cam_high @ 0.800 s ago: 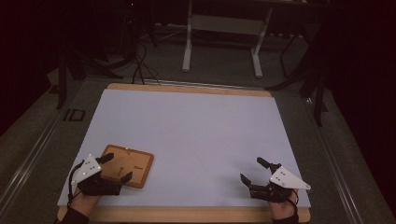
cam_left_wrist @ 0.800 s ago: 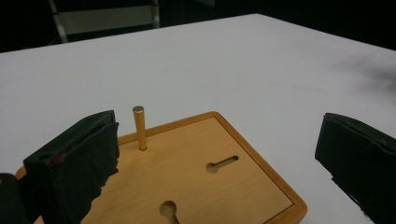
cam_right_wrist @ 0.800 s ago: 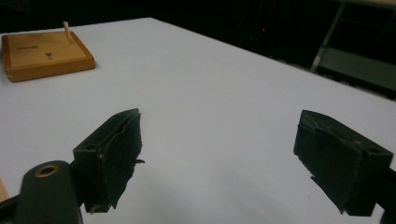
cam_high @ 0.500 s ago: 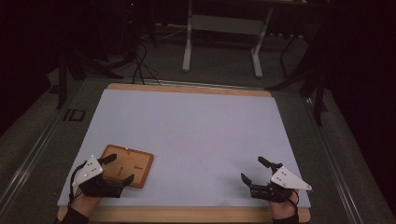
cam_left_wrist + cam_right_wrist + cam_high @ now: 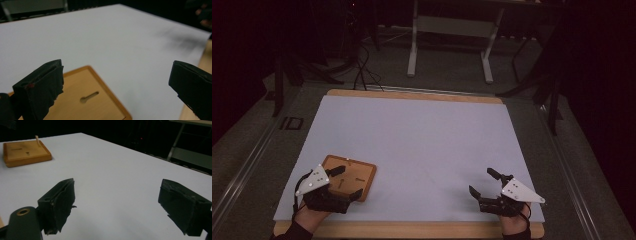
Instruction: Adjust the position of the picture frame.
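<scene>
A flat wooden board with a darker rim lies on the white sheet at the near left. A keyhole slot is cut in its face, and a thin peg stands up from it. My left gripper hovers over the board's near corner. Its jaws stand wide apart in the left gripper view, and the board lies below them, untouched. My right gripper rests at the near right, open over bare sheet. From there the board lies far off to the left.
The white sheet covers a wooden tabletop whose edge runs along the front. Beyond the far edge are a metal stand, cables and dark floor. A rail runs along the table's left side.
</scene>
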A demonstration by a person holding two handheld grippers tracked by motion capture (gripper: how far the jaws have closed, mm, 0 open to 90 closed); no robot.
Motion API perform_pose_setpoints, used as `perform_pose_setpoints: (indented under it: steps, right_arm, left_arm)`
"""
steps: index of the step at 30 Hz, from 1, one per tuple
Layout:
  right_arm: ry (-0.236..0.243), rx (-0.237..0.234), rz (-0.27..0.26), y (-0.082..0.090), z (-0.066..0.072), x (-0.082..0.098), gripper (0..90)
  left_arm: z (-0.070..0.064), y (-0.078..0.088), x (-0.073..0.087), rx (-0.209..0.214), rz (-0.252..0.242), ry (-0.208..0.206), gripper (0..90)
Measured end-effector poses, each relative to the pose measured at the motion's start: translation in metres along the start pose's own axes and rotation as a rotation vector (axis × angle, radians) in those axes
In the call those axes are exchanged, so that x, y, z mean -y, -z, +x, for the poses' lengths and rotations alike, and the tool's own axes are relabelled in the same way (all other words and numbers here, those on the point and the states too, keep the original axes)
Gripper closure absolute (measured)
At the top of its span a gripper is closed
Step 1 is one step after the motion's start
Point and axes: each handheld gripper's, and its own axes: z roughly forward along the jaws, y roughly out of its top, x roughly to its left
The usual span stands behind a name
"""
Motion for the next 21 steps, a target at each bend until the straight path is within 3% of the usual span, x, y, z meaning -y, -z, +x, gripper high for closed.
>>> perform_pose_setpoints:
  steps: [4,10,13,21]
  right_arm:
    - [0.003,-0.016,-0.015,0.001,0.001,-0.001,13.3]
    - [-0.015,-0.027,-0.017,0.000,0.000,0.000,13.3]
    - [-0.013,-0.029,-0.017,-0.001,0.001,0.000,13.2]
    - [-0.016,-0.032,-0.015,0.000,0.000,0.000,13.3]
  left_arm:
    - [0.012,0.001,-0.007,-0.027,-0.007,0.007,0.1]
    - [0.033,-0.001,-0.011,-0.056,0.030,0.032,3.8]
    - [0.043,-0.008,-0.011,-0.062,0.072,0.040,6.4]
    - [0.057,-0.028,-0.005,-0.123,0.161,0.054,25.0]
